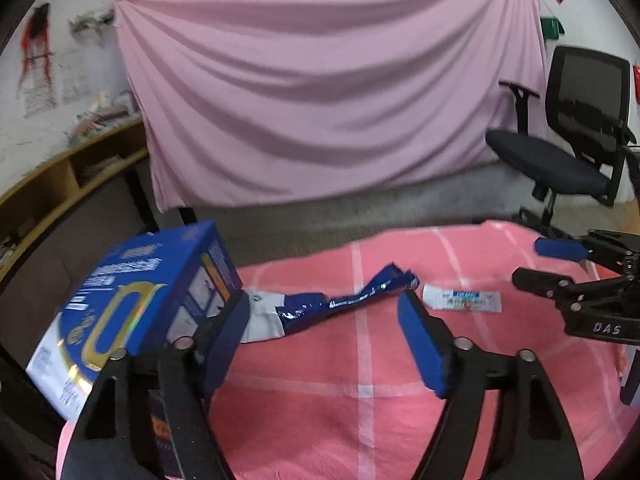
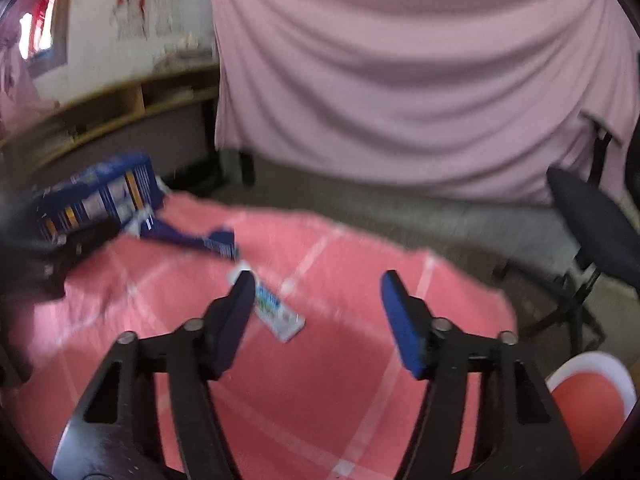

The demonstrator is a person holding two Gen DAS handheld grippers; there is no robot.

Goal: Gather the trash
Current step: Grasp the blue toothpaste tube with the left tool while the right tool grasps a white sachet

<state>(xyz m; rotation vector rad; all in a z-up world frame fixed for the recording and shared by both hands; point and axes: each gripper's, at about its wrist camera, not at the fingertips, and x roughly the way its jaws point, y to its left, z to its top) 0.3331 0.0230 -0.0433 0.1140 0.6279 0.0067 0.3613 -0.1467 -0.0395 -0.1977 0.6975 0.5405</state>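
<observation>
Both tools are hanging spread and empty over the pink checked cloth tabletop (image 1: 360,400). The right tool (image 2: 318,320) is nearing a small white printed sachet (image 2: 280,316); next, I judge, it should straddle it and pinch. The left tool (image 1: 324,344) is facing a crumpled blue foil wrapper (image 1: 340,304) beside a blue cardboard box (image 1: 136,304).

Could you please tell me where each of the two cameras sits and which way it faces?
Left wrist: on the left hand-held gripper, facing across the pink cloth toward the pink drape; its open fingers and the right hand-held gripper show.
Right wrist: on the right gripper, facing likewise; its open fingers show.
Shared: blue box, blue wrapper, white packet, chair.
</observation>
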